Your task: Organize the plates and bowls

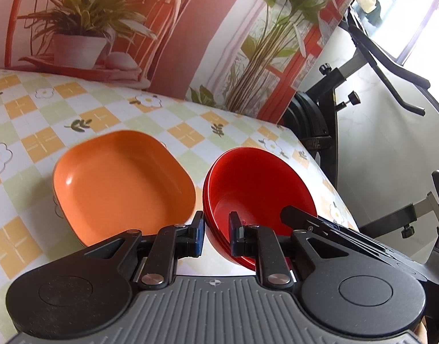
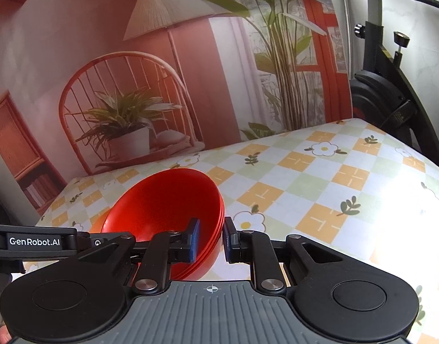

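Left wrist view shows nested red bowls (image 1: 256, 189) tilted above the counter (image 1: 105, 114), likely carried for stacking beside the orange plate (image 1: 122, 183). The left gripper (image 1: 216, 236) is clamped on their left rim, the right gripper (image 2: 209, 239) on the opposite rim.

Three nested red bowls (image 1: 256, 177), one orange square plate (image 1: 122, 189), two hand-held grippers (image 1: 217, 236).
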The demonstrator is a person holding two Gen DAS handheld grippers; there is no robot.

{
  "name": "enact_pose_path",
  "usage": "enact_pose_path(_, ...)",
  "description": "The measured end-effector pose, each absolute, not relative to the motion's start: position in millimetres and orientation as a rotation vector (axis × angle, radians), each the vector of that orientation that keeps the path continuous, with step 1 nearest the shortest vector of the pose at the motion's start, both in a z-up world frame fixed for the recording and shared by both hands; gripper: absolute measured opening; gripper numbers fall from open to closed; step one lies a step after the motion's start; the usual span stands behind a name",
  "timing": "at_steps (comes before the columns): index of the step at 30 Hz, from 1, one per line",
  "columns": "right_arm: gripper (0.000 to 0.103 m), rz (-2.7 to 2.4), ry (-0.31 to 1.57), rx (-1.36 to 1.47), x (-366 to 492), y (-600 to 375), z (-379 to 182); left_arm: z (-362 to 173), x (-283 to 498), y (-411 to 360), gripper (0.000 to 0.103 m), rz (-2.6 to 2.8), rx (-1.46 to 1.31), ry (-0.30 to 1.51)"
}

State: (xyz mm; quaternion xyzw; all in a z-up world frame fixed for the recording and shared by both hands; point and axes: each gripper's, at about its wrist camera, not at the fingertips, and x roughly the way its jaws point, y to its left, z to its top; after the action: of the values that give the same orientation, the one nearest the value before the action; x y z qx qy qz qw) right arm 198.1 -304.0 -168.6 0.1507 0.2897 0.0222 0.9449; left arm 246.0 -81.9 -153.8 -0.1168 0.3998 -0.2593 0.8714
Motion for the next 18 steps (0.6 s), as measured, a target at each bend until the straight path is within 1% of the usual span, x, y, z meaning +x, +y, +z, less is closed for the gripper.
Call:
enact_pose_path(10,0.017,0.097,0.586,0.273,220.4,-280.8,-150.7,-138.7,251.1,-60.9,0.018,-0.524,-0.24,0.786)
enact_pose_path(18,0.016,0.14,0.591,0.265,250.2,-257.2,-134.9,-123.9,271.6,-43.9,0.018,-0.502,-0.224,0.764)
